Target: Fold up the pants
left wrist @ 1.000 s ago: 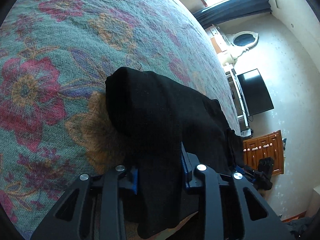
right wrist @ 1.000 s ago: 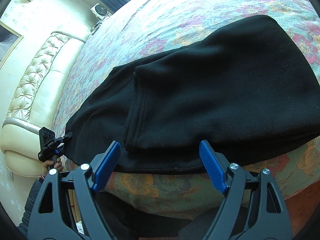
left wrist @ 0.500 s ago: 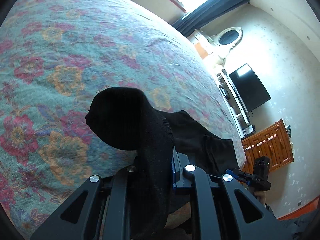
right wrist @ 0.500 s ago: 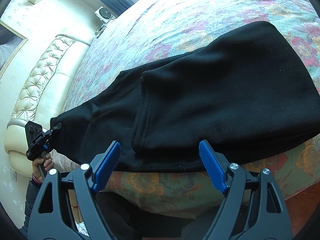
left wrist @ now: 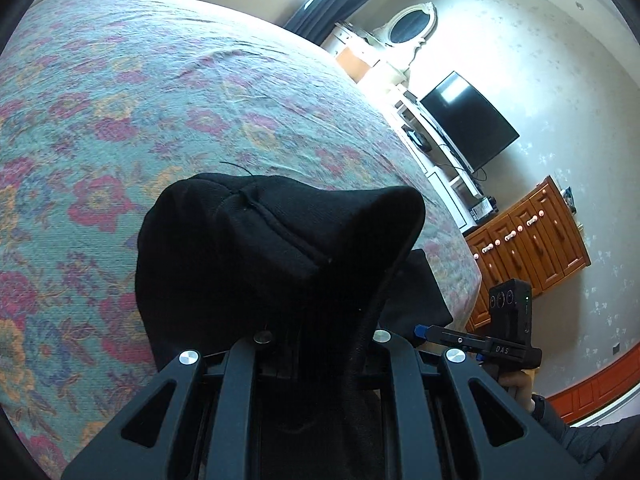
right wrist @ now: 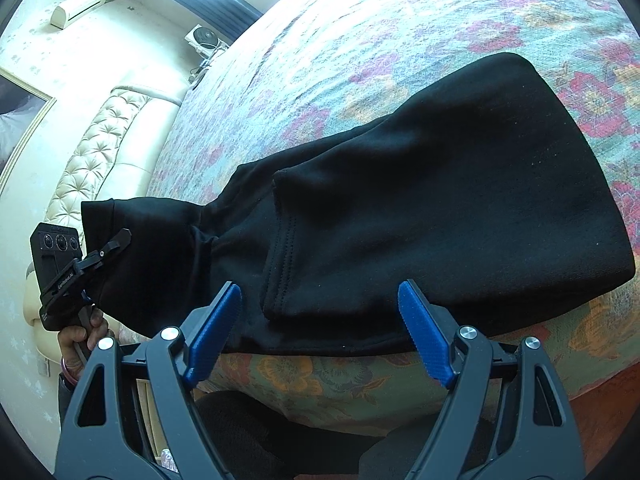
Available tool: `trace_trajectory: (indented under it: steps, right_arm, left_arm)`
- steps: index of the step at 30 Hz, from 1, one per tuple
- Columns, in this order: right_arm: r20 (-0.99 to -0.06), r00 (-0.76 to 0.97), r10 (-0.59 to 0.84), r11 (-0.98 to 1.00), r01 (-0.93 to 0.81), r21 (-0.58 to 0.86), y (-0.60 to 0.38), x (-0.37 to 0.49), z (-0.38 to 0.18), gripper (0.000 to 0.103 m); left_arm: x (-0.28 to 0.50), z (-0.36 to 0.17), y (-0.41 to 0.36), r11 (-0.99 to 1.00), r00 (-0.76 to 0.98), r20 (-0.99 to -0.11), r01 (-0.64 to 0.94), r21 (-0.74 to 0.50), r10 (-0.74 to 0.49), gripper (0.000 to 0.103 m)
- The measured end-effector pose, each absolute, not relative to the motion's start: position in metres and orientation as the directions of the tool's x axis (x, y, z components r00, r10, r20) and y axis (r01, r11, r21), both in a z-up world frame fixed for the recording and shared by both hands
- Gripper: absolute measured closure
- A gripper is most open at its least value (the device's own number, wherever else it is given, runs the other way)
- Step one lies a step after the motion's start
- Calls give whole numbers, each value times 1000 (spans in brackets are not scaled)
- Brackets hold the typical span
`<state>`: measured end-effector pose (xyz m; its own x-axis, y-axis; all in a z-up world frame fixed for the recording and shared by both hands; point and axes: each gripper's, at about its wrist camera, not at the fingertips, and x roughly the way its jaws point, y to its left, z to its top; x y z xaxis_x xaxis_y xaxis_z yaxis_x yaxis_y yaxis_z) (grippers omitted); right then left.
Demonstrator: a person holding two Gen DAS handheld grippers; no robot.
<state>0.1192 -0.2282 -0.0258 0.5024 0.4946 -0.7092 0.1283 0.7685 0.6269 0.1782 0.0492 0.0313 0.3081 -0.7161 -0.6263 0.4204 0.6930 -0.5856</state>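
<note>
Black pants (right wrist: 440, 200) lie folded lengthwise on the floral bedspread (right wrist: 400, 32), near the bed's front edge. My left gripper (left wrist: 316, 340) is shut on one end of the pants (left wrist: 272, 248), which it holds lifted off the bed; the fabric drapes over its jaws and hides the pads. In the right wrist view that left gripper (right wrist: 116, 244) sits at the far left, clamping the raised end. My right gripper (right wrist: 316, 328) stands open just in front of the pants' near hem, with nothing between its blue pads (right wrist: 212, 332). The same right gripper (left wrist: 436, 332) is at lower right in the left wrist view.
A tufted cream headboard (right wrist: 92, 164) is at the left of the bed. Beyond the bed's far side stand a television (left wrist: 468, 120), a white mirror dresser (left wrist: 408, 32) and a wooden cabinet (left wrist: 528, 236). The person's hand (right wrist: 80, 332) grips the left tool.
The left gripper closed fully on the pants' end and carried it up and away from the bedspread, so the fabric now bunches over the jaws. The right gripper stayed open and barely shifted.
</note>
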Motion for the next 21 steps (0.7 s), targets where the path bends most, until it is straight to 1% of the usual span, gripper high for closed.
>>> trace_trajectory:
  steps: [3, 8, 11, 13, 15, 17, 21]
  right_arm:
    - [-707, 502, 498, 764, 132, 632, -238, 118, -25, 22]
    - [-697, 497, 518, 740, 150, 656, -249, 120, -27, 22]
    - [-696, 497, 518, 740, 149, 656, -253, 120, -26, 22]
    - [-694, 499, 519, 737, 151, 659, -256, 120, -26, 22]
    - [-696, 496, 520, 737, 151, 659, -257, 120, -27, 22]
    - [-697, 494, 520, 737, 153, 659, -257, 120, -28, 22]
    - [-694, 495, 523, 735, 151, 661, -257, 120, -29, 22]
  left_arm:
    - [175, 21, 15, 707, 288, -659, 442, -552, -695, 88]
    - [178, 6, -27, 710, 254, -680, 435, -555, -687, 88]
    - [178, -1, -49, 738, 248, -721, 443, -510, -647, 88]
    - [177, -9, -63, 763, 245, -763, 465, -449, -598, 86]
    - [177, -16, -72, 773, 239, -783, 474, -422, -575, 81]
    - [176, -22, -77, 771, 225, -786, 471, -429, -575, 66]
    - [171, -23, -83, 766, 232, -776, 470, -438, -586, 48]
